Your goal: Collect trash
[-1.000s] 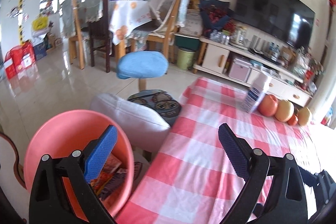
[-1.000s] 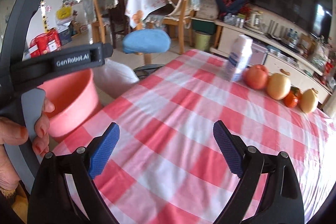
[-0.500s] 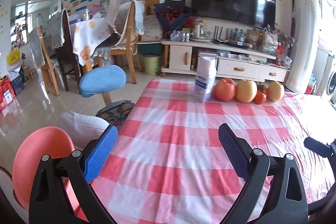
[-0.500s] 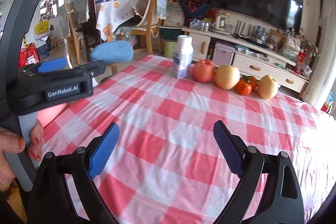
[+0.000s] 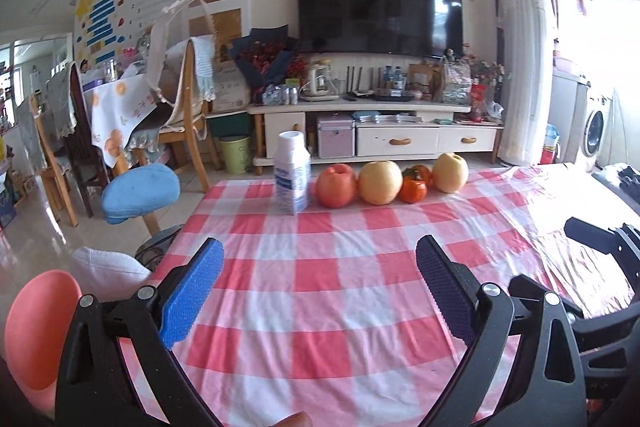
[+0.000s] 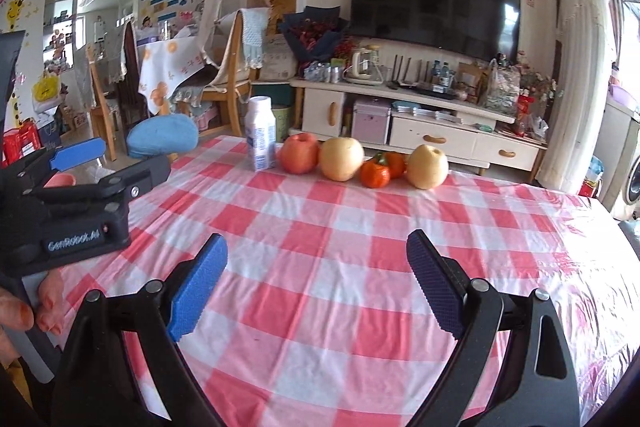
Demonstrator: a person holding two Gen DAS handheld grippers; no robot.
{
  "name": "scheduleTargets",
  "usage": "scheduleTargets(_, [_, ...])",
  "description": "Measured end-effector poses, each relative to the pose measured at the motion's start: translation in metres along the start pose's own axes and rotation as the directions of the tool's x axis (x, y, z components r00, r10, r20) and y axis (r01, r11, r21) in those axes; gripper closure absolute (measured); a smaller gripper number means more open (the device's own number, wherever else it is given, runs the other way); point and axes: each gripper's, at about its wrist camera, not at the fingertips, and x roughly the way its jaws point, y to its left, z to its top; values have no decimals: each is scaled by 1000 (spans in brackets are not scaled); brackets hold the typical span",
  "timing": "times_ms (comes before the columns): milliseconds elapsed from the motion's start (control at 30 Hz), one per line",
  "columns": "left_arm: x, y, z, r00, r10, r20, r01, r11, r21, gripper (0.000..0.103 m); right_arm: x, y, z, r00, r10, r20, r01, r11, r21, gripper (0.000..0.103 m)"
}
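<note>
Left gripper (image 5: 320, 285) jaws wide apart, holding nothing | right gripper (image 6: 316, 277) likewise spread and empty | both above checkered tablecloth (image 5: 340, 267) | pink bin (image 5: 38, 331) off table's left edge | white bottle (image 5: 293, 177) upright beside fruit row (image 5: 390, 181).

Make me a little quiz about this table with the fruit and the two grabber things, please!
1. True or false: the white bottle lies on its side on the checked tablecloth.
2. What sits right next to the bottle? A) red apple B) a banana C) a cup
3. Fill in: the left gripper and the right gripper both hold ____.

Key: 1 false, it stands upright. 2 A. 3 nothing; both sets of jaws are spread wide over the cloth.
</note>
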Motion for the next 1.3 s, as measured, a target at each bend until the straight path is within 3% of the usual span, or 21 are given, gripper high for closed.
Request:
scheduleTargets(367, [-9, -47, -4, 1000, -24, -14, 24, 1000, 16, 7, -15, -55, -5, 997, -54, 53, 49, 995, 91, 11])
scheduleTargets(733, [7, -67, -6, 998, -30, -57, 31, 999, 19, 7, -13, -71, -9, 997, -46, 60, 38, 991, 124, 10])
scheduleTargets(1000, [42, -73, -17, 990, -9, -138, 13, 1000, 23, 7, 18, -81, -19, 999, -40, -35, 45, 984, 172, 10])
scheduleTargets(1300, [115, -64, -49, 936, -6, -352, -37, 993, -116, 7, 80, -94, -47, 968, -45, -245, 104, 967, 234, 9])
